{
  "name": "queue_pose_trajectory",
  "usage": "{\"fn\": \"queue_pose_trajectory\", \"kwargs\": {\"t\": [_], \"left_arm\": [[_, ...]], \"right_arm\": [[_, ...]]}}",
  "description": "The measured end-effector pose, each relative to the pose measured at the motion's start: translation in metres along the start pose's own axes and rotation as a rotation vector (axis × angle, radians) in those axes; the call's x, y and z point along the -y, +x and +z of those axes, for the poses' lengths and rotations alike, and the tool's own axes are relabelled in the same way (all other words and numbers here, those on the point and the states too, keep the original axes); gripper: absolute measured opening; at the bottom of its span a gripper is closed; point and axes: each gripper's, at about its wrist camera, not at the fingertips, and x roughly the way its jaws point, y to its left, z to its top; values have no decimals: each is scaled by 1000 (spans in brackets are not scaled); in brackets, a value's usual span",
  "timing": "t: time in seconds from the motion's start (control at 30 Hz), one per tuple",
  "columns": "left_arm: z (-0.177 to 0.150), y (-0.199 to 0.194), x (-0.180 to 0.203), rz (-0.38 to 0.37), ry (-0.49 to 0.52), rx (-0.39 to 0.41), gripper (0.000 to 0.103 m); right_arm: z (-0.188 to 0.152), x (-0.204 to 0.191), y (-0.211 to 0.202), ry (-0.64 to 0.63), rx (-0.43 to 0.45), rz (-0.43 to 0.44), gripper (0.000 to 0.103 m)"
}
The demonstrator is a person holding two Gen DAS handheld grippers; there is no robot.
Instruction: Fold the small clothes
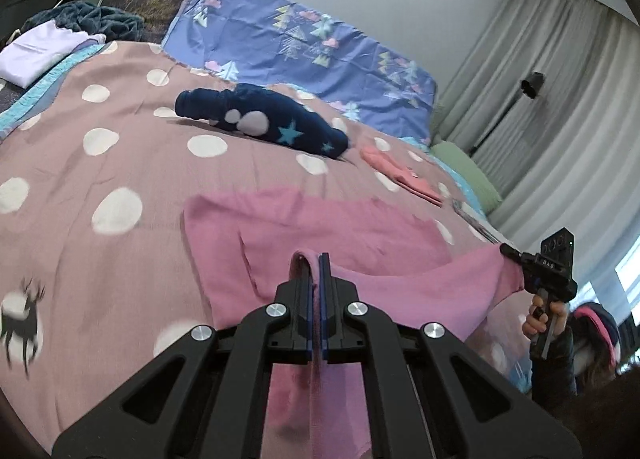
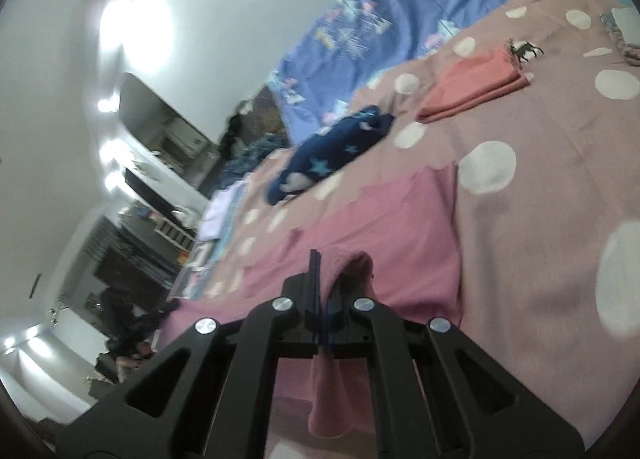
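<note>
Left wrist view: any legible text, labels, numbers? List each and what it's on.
"DAS", roughly: small pale characters on the back of the black right gripper, too tiny to confirm.
No lettering on the pink garment, the navy star-print garment, or the polka-dot bedspread.
Right wrist view: blurred, nothing readable.

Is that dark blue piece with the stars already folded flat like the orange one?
No. The dark blue garment lies bunched in a lumpy heap on the bedspread, while the orange garment sits as a flat folded stack.
</note>
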Motion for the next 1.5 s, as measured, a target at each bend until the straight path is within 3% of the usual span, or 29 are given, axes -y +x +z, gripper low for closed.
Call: {"fn": "queue_pose_trajectory", "kwargs": {"t": [0.13, 0.2, 0.27, 0.4, 0.57, 0.67, 0.8, 0.87, 1.07, 1.17, 1.23, 1.3, 1.37, 1.5], "left_arm": [[18, 59, -36, 33, -76, -73, 2], [15, 88, -53, 54, -123, -126, 2], [7, 108, -66, 73, -163, -169, 2], [-3, 102, -69, 26, -169, -150, 11], [-18, 74, -61, 43, -130, -157, 27], [-32, 62, -54, 54, -96, -186, 28], [-46, 53, -46, 66, -66, -201, 24], [-47, 52, -44, 62, -60, -217, 2], [-10, 39, -30, -37, -78, -100, 2], [31, 46, -29, -10, -83, -19, 2], [58, 61, -37, 32, -111, 20, 3], [73, 83, -49, 79, -144, 21, 12], [76, 103, -64, 135, -199, -12, 30], [64, 115, -71, 150, -177, -50, 42]], "right_arm": [[19, 30, 51, 29, -47, -82, 7], [22, 48, 72, 63, -79, -145, 7], [19, 62, 86, 105, -118, -147, 7], [10, 62, 80, 78, -140, -128, 12], [-2, 46, 57, 3, -146, -139, 24], [-12, 39, 49, -40, -170, -168, 24], [-19, 35, 46, -55, -184, -172, 7], [-16, 34, 48, -40, -169, -156, 5], [10, 24, 46, 20, -113, -46, 5], [46, 22, 54, 32, -64, -38, 5], [73, 28, 69, 54, -46, -72, 10], [89, 40, 82, 101, -40, -132, 38], [96, 52, 90, 131, -27, -171, 39], [86, 56, 93, 78, -54, -191, 39]]}}
